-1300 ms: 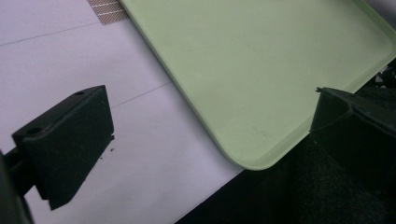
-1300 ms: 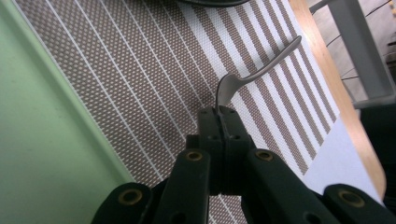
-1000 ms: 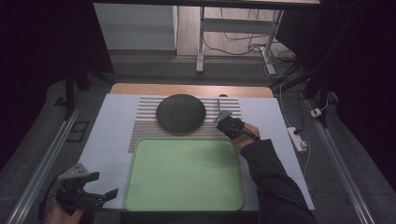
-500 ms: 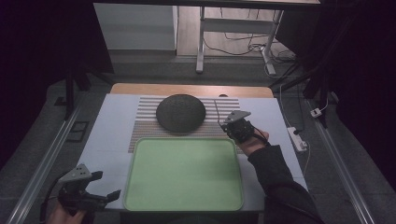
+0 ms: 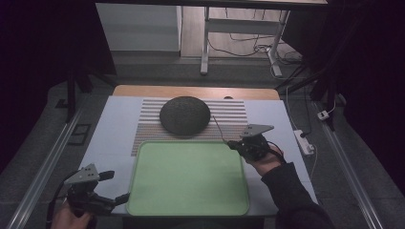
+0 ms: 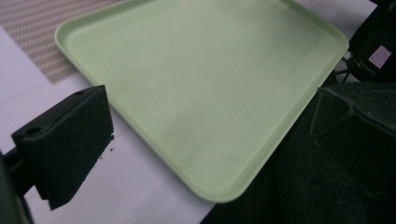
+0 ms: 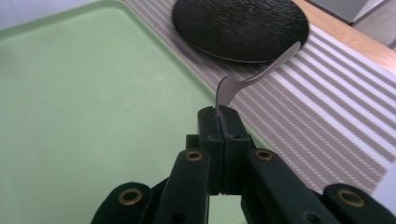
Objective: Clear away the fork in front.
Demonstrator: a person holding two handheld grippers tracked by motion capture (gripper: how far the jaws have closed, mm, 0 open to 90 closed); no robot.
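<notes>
A dark round plate (image 5: 185,115) lies upside down on a striped mat (image 5: 229,114), with a pale green tray (image 5: 188,176) in front of it. My right gripper (image 5: 234,144) hovers at the tray's far right corner, shut on a thin metal utensil (image 5: 218,128) whose handle points toward the plate. In the right gripper view the jaws (image 7: 223,116) pinch the utensil's broad end (image 7: 252,77), short of the plate (image 7: 240,25). My left gripper (image 5: 116,186) stands open at the tray's near left corner; in the left gripper view the tray (image 6: 201,79) lies between its spread jaws (image 6: 210,100).
The mat and tray rest on a white sheet (image 5: 114,129) over a wooden table (image 5: 143,89). A white power strip (image 5: 304,141) lies on the floor to the right. Metal rails run along both sides, and desk legs (image 5: 205,43) stand behind.
The right gripper has drawn back from beside the plate toward the person and a little right, rising with the utensil. The left gripper has barely shifted.
</notes>
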